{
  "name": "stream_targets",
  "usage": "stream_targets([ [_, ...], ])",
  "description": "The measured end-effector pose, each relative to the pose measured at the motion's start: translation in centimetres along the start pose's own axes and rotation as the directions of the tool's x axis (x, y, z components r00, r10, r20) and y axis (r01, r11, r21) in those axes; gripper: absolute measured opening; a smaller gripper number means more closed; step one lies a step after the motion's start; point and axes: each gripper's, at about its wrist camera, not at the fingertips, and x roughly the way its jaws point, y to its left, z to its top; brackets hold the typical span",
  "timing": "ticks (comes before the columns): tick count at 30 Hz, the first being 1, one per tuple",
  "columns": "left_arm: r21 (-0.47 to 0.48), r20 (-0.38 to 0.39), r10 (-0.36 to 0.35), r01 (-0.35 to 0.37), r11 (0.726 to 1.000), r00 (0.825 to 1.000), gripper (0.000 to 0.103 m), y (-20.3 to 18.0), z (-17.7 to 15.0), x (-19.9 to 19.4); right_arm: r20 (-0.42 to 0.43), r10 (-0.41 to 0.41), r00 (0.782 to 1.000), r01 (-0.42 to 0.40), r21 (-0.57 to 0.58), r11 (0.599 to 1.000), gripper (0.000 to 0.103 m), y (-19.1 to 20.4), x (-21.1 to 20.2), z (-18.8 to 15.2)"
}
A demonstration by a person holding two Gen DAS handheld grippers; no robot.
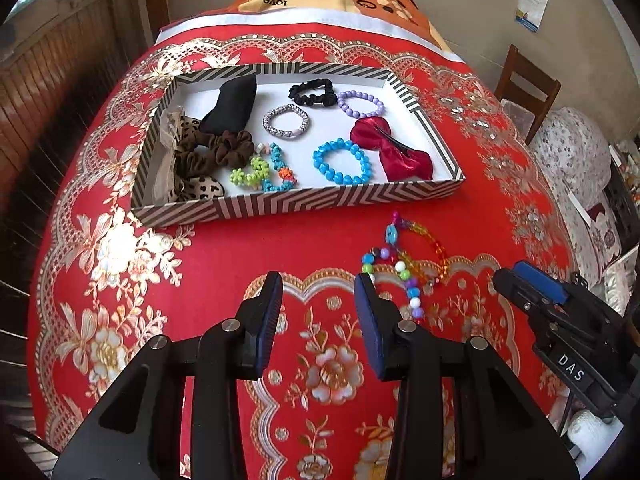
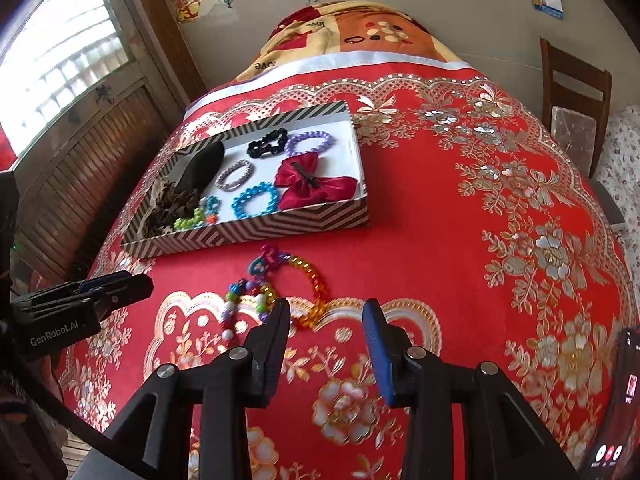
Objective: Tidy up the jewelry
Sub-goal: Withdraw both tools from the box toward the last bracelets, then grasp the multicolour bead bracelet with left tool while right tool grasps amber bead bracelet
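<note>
A striped shallow box on the red cloth holds scrunchies, a red bow, a blue bead bracelet and other bracelets. Two bead bracelets lie tangled on the cloth in front of the box: a rainbow one and a multicolour one. My left gripper is open and empty, just left of them. My right gripper is open and empty, just near side of the rainbow bracelet; it also shows in the left wrist view.
The red flowered tablecloth covers a round table. A folded blanket lies at the far edge. A wooden chair stands at the right. A phone sits at the near right edge.
</note>
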Motion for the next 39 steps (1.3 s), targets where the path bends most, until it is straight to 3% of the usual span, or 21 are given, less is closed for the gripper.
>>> stream_targets([
  [14,-0.002,-0.012,0.01,-0.01,1.0,1.0,0.036,0.0,-2.5,-0.8,0.002,0.002,1.0,-0.002,-0.002,1.0,0.038,1.1,-1.6,-2.5],
  [39,0.004,-0.05,-0.004,0.004,1.0,0.999,0.037,-0.9,-2.9,-0.1,-0.007,-0.004,1.0,0.004,0.021,1.0,0.04,0.4,-1.6,-3.3],
])
